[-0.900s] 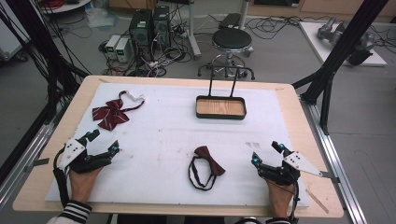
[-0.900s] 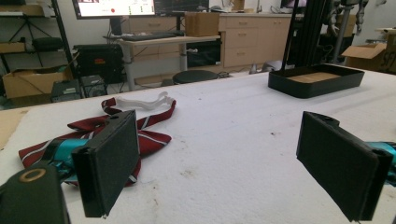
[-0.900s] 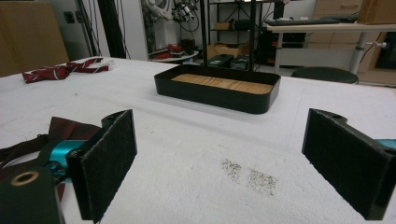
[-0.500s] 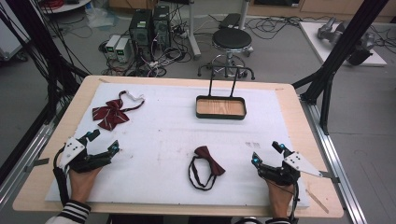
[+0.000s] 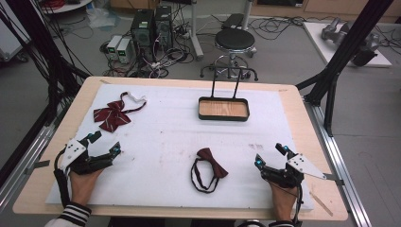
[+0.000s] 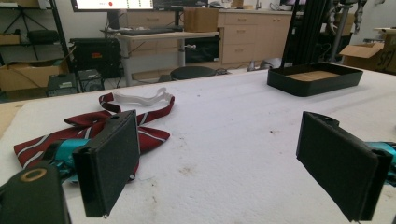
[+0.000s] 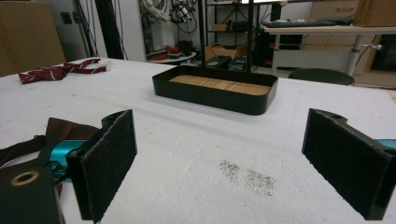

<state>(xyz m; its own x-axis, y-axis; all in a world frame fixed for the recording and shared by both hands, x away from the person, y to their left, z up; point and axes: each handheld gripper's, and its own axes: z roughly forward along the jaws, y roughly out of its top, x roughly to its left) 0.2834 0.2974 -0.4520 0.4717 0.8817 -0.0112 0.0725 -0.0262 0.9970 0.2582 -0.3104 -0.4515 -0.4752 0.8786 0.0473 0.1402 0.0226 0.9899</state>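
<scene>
From above, the left tongs (image 5: 105, 143) and the right tongs (image 5: 270, 155) rest spread and empty at the near corners of the white tabletop (image 5: 170, 137), with a dark red bow tie (image 5: 209, 166) lying between them, nearer the right one, a striped bow tie (image 5: 111, 115) beyond the left one, and a black tray (image 5: 223, 109) farther back. In the left gripper view, the striped bow tie (image 6: 88, 128) lies just behind the left jaw, apart from it. In the right gripper view, the dark red bow tie (image 7: 60, 128) lies beside the left jaw and the tray (image 7: 215, 95) sits ahead.
</scene>
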